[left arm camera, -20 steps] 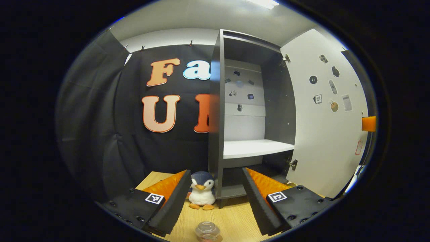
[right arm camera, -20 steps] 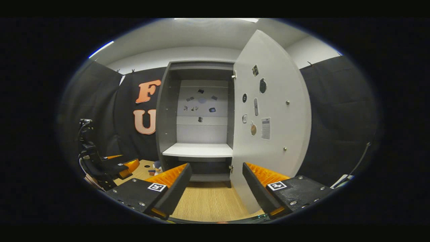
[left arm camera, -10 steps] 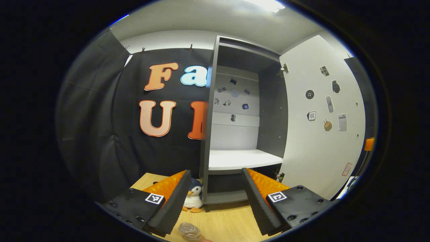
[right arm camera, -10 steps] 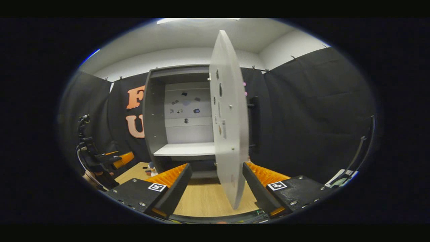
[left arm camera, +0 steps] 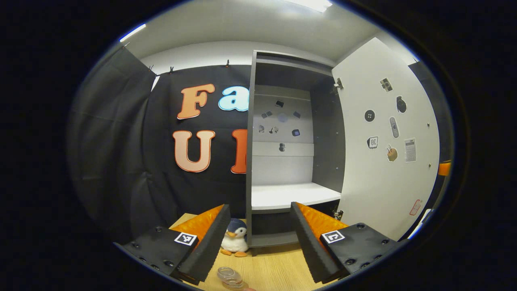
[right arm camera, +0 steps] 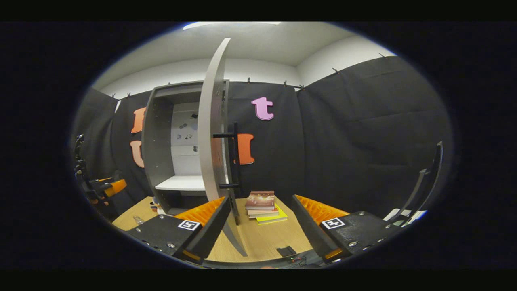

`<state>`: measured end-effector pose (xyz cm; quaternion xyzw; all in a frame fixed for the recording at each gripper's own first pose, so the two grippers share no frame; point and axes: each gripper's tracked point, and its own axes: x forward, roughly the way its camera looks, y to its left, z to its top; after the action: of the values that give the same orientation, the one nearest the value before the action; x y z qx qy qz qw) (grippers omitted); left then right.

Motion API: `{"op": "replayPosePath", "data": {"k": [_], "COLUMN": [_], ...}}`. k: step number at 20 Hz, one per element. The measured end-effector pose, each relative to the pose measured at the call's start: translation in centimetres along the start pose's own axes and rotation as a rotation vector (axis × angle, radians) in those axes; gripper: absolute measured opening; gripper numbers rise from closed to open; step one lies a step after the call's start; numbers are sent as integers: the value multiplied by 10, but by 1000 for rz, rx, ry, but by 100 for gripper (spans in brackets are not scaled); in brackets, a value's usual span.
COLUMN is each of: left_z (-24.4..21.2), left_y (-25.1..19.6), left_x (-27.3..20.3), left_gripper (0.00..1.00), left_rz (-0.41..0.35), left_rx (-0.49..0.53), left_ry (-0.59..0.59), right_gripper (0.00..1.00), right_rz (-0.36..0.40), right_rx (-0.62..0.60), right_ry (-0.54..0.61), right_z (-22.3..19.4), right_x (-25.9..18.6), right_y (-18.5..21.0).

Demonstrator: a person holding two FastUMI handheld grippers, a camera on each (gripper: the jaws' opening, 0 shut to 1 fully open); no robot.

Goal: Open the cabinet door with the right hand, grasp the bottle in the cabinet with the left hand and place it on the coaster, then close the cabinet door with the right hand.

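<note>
Our left gripper (left arm camera: 258, 242) is wide apart and holds nothing. The bottle (left arm camera: 230, 278) stands on the table (left arm camera: 278, 264) just below it; we cannot see the coaster. Our right gripper (right arm camera: 260, 226) is apart too, near the door (right arm camera: 212, 133). If we push the door too hard, it could slam and shake the cabinet (left arm camera: 282, 194).

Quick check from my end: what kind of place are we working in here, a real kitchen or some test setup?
Most likely a staged recording booth, not a kitchen: black cloth walls hang pinned all round, a lone cabinet with its door open stands on a wooden table, and props like a toy penguin sit beside it.
</note>
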<state>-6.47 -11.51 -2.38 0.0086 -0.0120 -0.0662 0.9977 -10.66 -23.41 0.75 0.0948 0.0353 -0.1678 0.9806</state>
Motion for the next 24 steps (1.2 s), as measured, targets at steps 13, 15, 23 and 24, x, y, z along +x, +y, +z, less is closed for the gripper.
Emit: {"op": "replayPosePath", "data": {"k": [13, 15, 23, 24], "left_z": [-11, -14, -16, -18], "left_y": [34, 39, 67, 71], "left_x": [5, 9, 19, 20], "left_gripper": [96, 96, 96, 96], "left_rz": [19, 17, 15, 19], "left_rx": [-43, -44, -35, -34], "left_ry": [19, 22, 19, 22], "right_gripper": [90, 90, 90, 94], "right_rz": [78, 118, 246, 268], "right_rx": [61, 73, 108, 106], "right_ry": [8, 15, 30, 34], "right_z": [-4, -7, -9, -10], "right_x": [7, 7, 15, 17], "right_y": [51, 72, 140, 150]}}
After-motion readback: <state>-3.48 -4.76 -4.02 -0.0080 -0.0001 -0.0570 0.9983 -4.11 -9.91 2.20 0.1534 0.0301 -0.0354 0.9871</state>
